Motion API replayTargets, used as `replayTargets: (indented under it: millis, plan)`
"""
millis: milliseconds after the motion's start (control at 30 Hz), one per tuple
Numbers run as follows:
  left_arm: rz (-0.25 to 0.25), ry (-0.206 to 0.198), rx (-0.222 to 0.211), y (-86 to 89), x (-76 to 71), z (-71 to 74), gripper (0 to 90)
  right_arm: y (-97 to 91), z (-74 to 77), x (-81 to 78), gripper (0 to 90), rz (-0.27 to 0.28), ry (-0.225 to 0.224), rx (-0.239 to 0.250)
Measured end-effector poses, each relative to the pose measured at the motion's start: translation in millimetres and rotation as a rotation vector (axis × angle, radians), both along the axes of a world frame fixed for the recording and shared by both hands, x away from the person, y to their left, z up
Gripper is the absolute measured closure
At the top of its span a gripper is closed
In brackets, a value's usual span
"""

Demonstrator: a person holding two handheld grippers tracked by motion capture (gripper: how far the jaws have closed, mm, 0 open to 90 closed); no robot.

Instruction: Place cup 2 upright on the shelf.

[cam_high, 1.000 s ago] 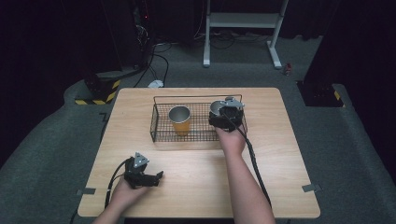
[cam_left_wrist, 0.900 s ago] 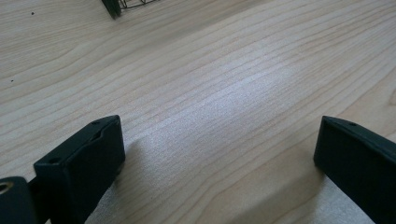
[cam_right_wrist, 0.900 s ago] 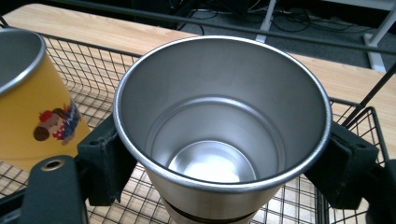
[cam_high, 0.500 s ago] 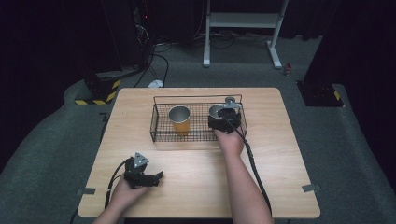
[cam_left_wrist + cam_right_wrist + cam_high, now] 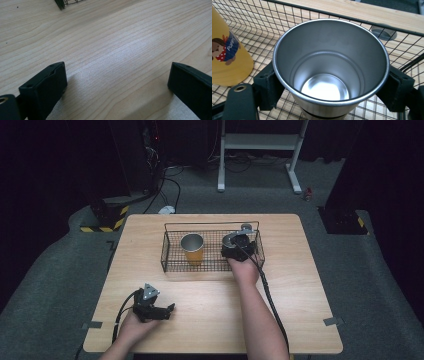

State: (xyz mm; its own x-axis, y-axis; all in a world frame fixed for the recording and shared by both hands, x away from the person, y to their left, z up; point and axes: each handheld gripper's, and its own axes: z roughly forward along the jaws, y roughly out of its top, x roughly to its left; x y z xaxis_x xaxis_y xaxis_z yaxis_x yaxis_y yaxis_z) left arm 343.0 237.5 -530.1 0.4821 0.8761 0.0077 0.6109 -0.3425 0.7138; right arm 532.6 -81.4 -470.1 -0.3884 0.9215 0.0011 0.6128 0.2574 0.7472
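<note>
Inside the basket, the right gripper pinches a steel cup beside the yellow cup, release pending; left gripper idle, jaws spread.

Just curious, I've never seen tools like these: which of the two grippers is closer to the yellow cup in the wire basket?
Right. The right gripper is inside the wire basket, beside the yellow cup, gripping a steel cup. The left gripper rests on the table's near edge.

The hand-held gripper clamps an upright steel cup inside the wire basket, beside a yellow cup.
</note>
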Motion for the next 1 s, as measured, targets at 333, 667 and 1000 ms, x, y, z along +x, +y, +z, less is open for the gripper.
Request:
replayTargets:
  millis: [333, 667, 1000]
  plan:
    - [-0.001, -0.002, 0.001, 0.1, -0.2, -0.1, 2.8, 1.6, -1.3, -0.3, 18.3, 0.020, 0.051, -0.022]
    - [0.001, -0.003, -0.002, 0.0, -0.2, -0.1, 2.8, 2.8, 8.2, -7.9, 10.0, 0.006, 0.006, -0.019]
    - [0.000, -0.003, -0.001, 0.0, -0.2, -0.1, 2.8, -12.9, 22.0, -37.2, 9.9, 0.024, -0.078, 0.049]
